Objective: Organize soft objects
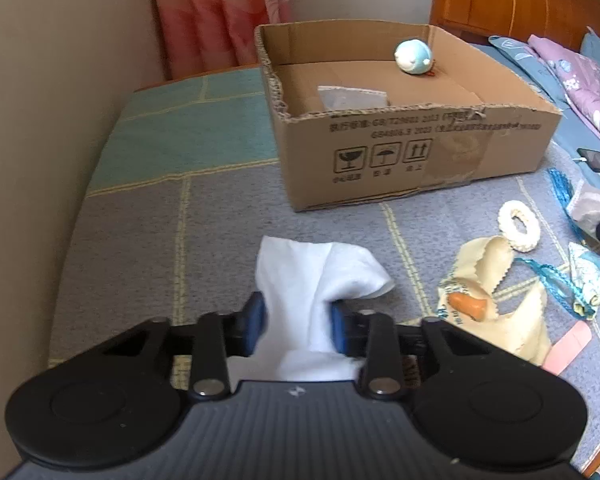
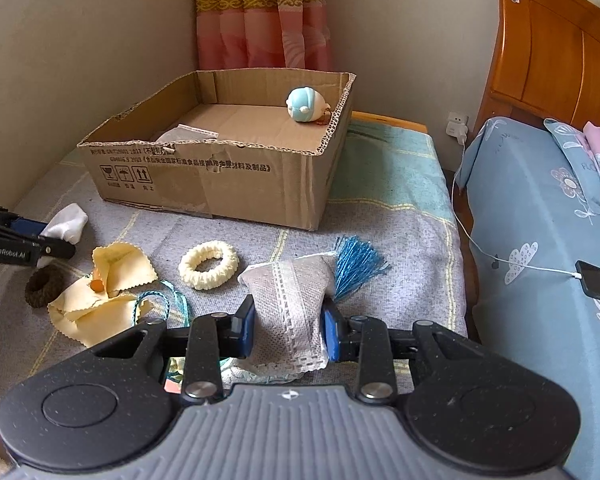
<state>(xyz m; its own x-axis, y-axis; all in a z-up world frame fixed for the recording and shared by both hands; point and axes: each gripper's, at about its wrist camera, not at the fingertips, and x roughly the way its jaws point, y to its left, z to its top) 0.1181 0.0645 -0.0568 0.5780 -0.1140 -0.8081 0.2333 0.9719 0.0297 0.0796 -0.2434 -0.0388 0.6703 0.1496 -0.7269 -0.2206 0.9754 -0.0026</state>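
The walls [image 2: 80, 40] are plain and pale. A pink curtain [image 2: 260, 20] with a gold band hangs in the corner. A bed [image 2: 540, 220] with a blue flowery sheet stands on the right, and its headboard [image 2: 560, 52] is shiny orange wood. A white plug [image 2: 458, 126] sits low on the wall. Soft daylight fills the room.

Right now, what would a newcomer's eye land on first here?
The open cardboard box at the back of the mat, a blue plush ball in its far corner. In front, the left gripper is clamped on a white cloth, the right gripper on a lace-trimmed sachet.
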